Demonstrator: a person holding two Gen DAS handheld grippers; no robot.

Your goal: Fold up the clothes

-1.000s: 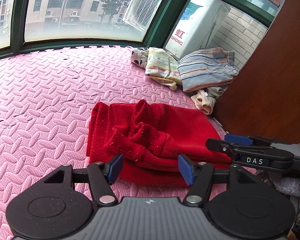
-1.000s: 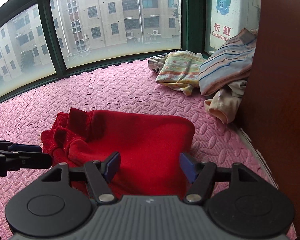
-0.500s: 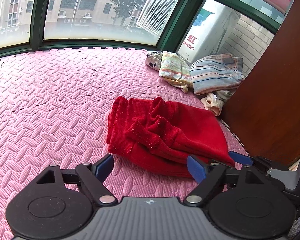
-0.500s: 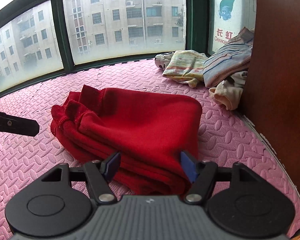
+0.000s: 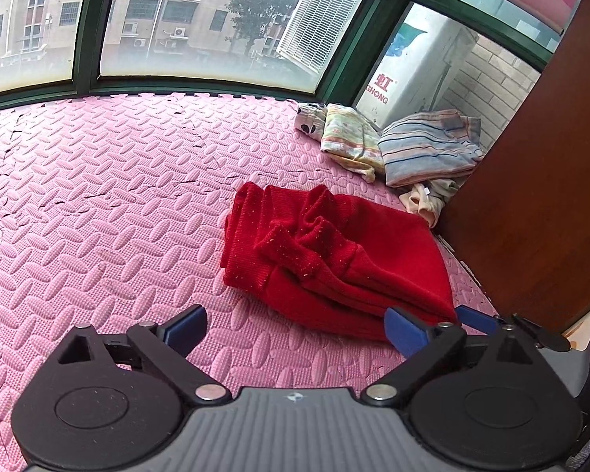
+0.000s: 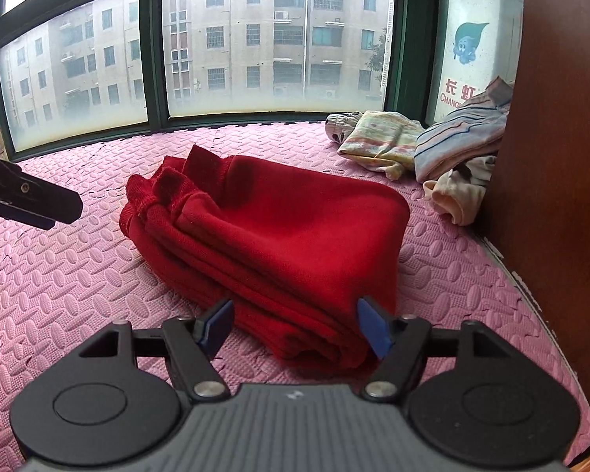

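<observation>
A red garment point(image 6: 279, 236) lies folded into a thick, layered bundle on a pink foam mat point(image 5: 98, 204), near a brown wooden panel point(image 6: 562, 157). Its top is smooth on the right side; on the left, ribbed edges bunch up loosely, so the fold looks rough there.

The left gripper point(image 5: 295, 326) hovers low over bare mat just short of the bundle, fingers wide apart, holding nothing. The right gripper point(image 6: 295, 322) is also spread, its two blue pads either side of the bundle's near corner; whether they touch the cloth cannot be told. This placement would suit either pinching the corner or letting go of it.

Behind, by the window point(image 6: 275, 39), other clothes sit together: a pastel striped piece point(image 5: 350, 141), a blue striped shirt point(image 5: 428, 149) and a cream item point(image 5: 424, 204), seemingly set aside in the corner.
</observation>
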